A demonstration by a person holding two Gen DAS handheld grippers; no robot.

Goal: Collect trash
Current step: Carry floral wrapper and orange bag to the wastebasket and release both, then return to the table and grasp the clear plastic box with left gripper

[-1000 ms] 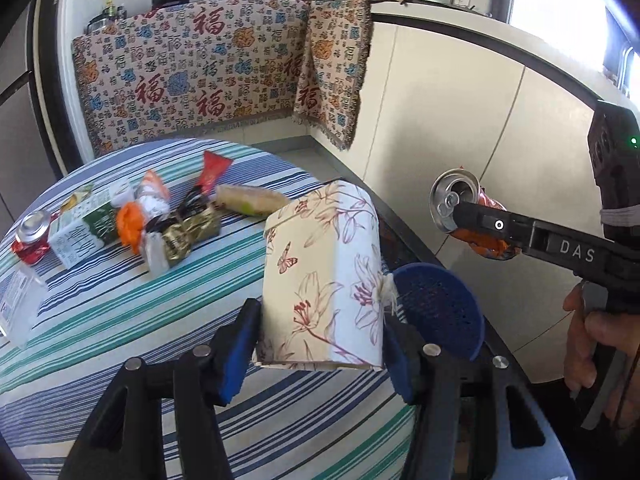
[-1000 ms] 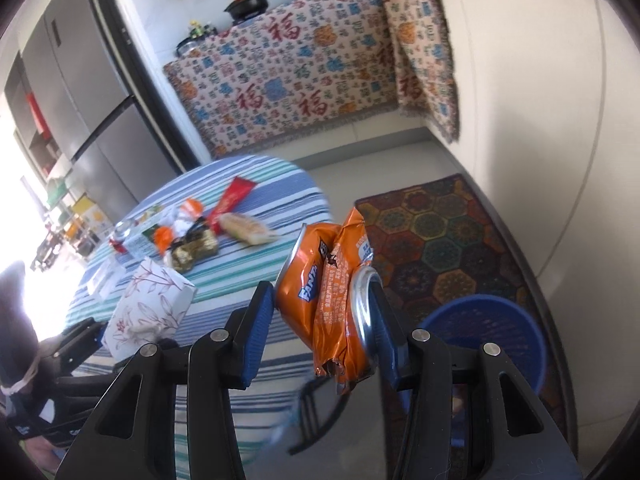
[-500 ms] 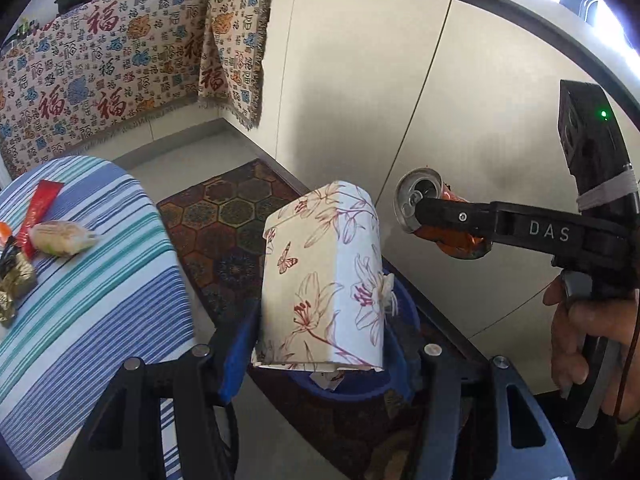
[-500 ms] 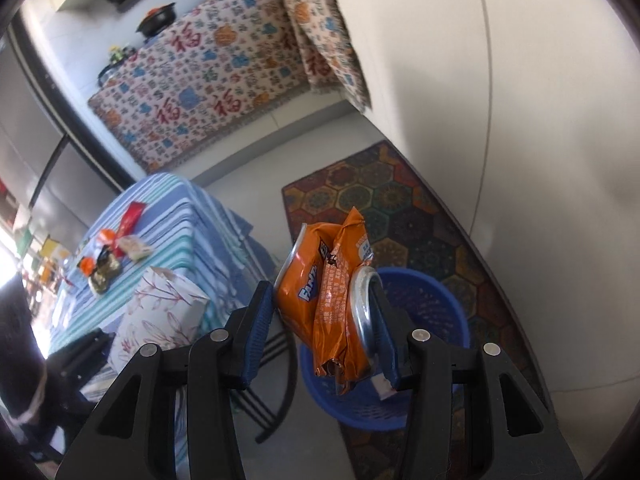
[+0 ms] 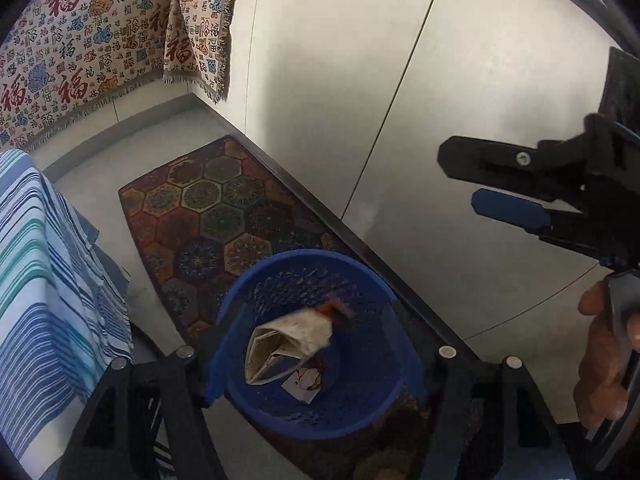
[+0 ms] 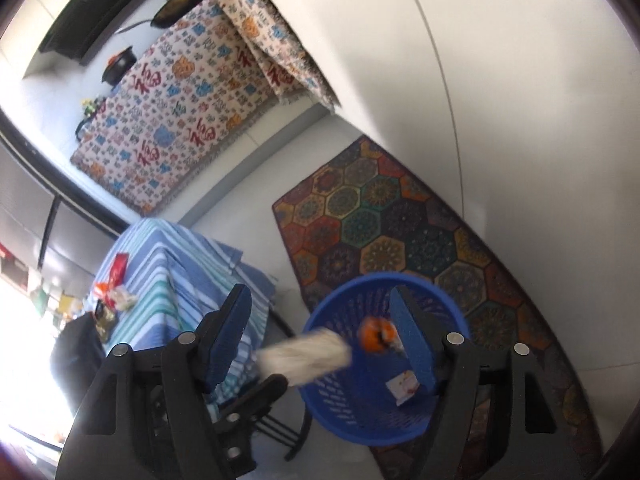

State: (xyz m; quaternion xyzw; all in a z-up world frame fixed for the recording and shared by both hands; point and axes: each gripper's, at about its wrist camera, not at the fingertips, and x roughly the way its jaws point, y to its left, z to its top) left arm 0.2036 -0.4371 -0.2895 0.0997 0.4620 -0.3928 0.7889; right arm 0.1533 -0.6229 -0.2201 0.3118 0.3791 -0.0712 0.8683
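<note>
Open tongs (image 6: 324, 334) above blue basket (image 6: 452, 300)

Location type: home kitchen. Indicators: a wok (image 6: 180, 2) and a dark pot (image 6: 119, 65) stand on a far counter, which is draped with a patterned cloth (image 6: 188, 96) printed with red characters. A range hood (image 6: 102, 4) is mounted above. A table (image 6: 160, 276) with a striped tablecloth carries food wrappers (image 6: 114, 300). A hexagon-patterned rug (image 6: 396, 236) lies on the pale floor beside plain cabinet panels (image 5: 400, 80). A blue wastebasket (image 5: 384, 400) stands on the rug.
</note>
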